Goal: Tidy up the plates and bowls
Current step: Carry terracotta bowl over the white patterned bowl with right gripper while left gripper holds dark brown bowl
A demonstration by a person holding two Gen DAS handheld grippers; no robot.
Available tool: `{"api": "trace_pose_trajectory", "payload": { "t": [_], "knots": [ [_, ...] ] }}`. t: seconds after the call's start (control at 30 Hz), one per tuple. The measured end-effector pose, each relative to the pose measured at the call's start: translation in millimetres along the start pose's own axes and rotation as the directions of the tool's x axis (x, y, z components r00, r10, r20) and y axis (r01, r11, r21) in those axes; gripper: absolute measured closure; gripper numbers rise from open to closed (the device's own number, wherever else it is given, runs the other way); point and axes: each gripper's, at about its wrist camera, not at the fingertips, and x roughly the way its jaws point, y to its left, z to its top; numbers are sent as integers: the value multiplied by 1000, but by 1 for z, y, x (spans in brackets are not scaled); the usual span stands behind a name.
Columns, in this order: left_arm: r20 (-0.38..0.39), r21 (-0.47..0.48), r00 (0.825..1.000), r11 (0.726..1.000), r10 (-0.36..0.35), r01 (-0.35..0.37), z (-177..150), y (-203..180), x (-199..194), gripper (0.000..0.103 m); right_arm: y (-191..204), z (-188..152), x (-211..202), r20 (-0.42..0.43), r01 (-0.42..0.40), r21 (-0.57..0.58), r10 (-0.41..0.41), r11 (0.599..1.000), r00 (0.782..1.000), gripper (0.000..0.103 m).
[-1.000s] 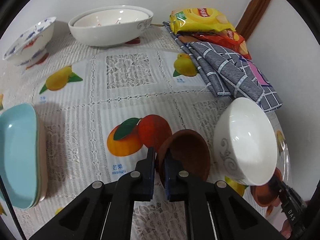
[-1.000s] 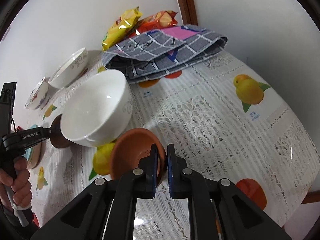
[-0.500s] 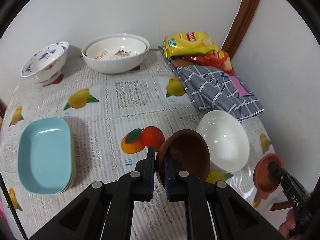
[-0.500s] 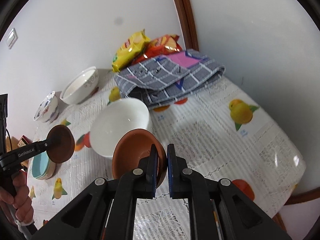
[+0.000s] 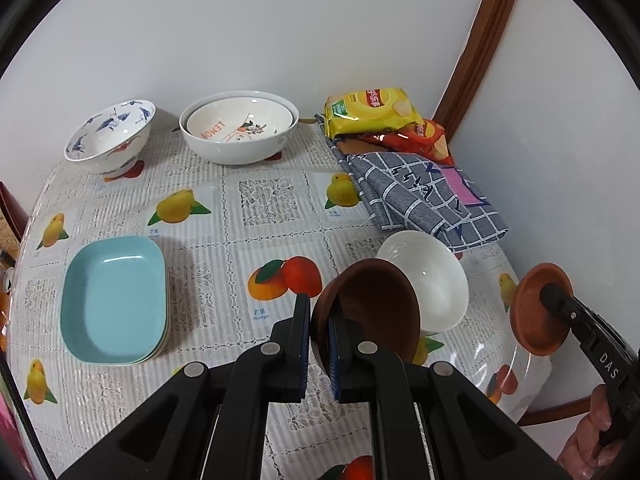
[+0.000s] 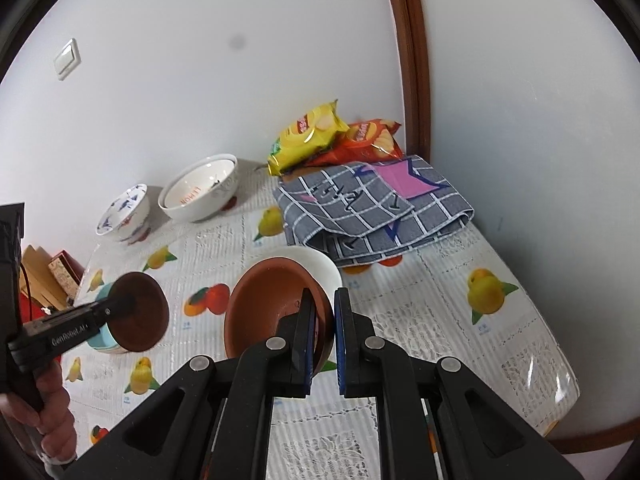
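Observation:
My left gripper (image 5: 319, 312) is shut on the rim of a dark brown bowl (image 5: 372, 312), held tilted above the table. My right gripper (image 6: 323, 304) is shut on the rim of a terracotta bowl (image 6: 272, 304), also lifted; the left wrist view shows this terracotta bowl (image 5: 538, 314) at the far right. The dark brown bowl (image 6: 140, 312) appears at the left of the right wrist view. A plain white bowl (image 5: 436, 276) stands on the table below both. Stacked light blue dishes (image 5: 114, 300) lie at the left. A blue-patterned bowl (image 5: 112, 140) and nested white bowls (image 5: 240, 128) stand at the back.
A folded grey checked cloth (image 5: 424, 196) and snack bags (image 5: 372, 114) lie at the back right by the wall corner. The fruit-print tablecloth (image 5: 264, 200) covers the round table, whose edge curves at the right (image 6: 560, 380). A person's hand (image 6: 48, 400) grips the left tool.
Both grippers have risen with their bowls, leaving the white bowl on the table below. The view has widened and more of the table shows.

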Motion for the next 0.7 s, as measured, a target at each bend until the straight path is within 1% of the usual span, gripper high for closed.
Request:
{"api": "trace_pose_trajectory", "payload": {
  "t": [0.4,0.6,0.7],
  "knots": [
    [41,-26,999,999,27,-26,8,12,-22,95,-1,11,-3,10,-2,19,2,1000,1000,94],
    [55,-8,998,999,32,-32,13,13,-26,95,1,18,-5,21,-9,27,8,1000,1000,94],
    [60,-14,998,1000,29,-28,15,15,-27,95,5,20,-2,20,-12,24,12,1000,1000,94]
  ]
}}
